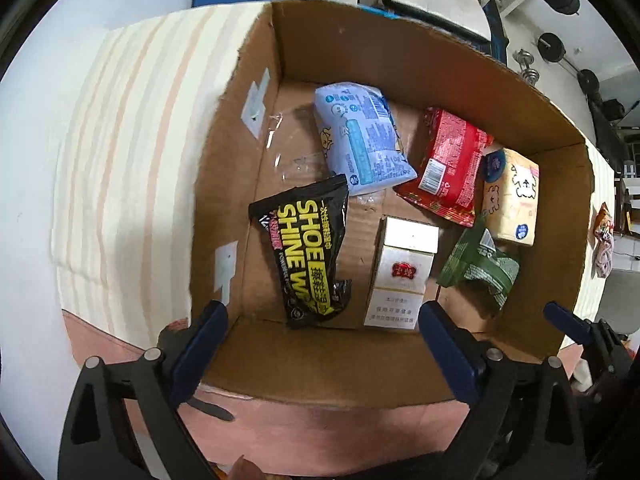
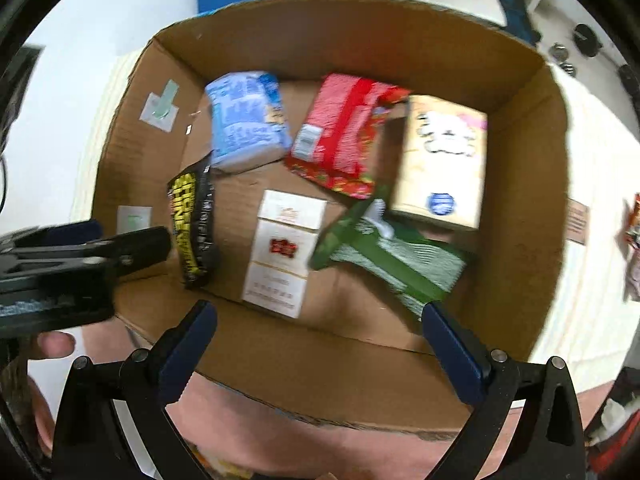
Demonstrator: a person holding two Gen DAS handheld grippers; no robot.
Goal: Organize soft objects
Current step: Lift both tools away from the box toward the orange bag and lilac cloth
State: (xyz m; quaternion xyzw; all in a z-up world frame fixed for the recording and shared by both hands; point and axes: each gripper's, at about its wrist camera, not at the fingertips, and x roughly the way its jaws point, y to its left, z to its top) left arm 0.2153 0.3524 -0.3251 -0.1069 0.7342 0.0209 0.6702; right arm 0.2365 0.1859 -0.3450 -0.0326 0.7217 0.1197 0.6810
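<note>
Soft packets, the blue pack (image 1: pixel 362 138) and red pouch (image 1: pixel 448 164) among them, lie loose in the cardboard box (image 1: pixel 400 56). I hold both the left gripper (image 1: pixel 320 320) and right gripper (image 2: pixel 318 320) spread, empty, above its near wall. My worry: a finger could catch that wall, or pinch the rigid white carton (image 1: pixel 400 276) instead.

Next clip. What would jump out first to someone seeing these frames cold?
An open cardboard box fills both views, with packets scattered on its floor. The black packet with yellow SHOE SHINE lettering lies at the left, the red packet and pale blue packet toward the back. Both grippers, left gripper and right gripper, hang open at the near wall, empty.
</note>
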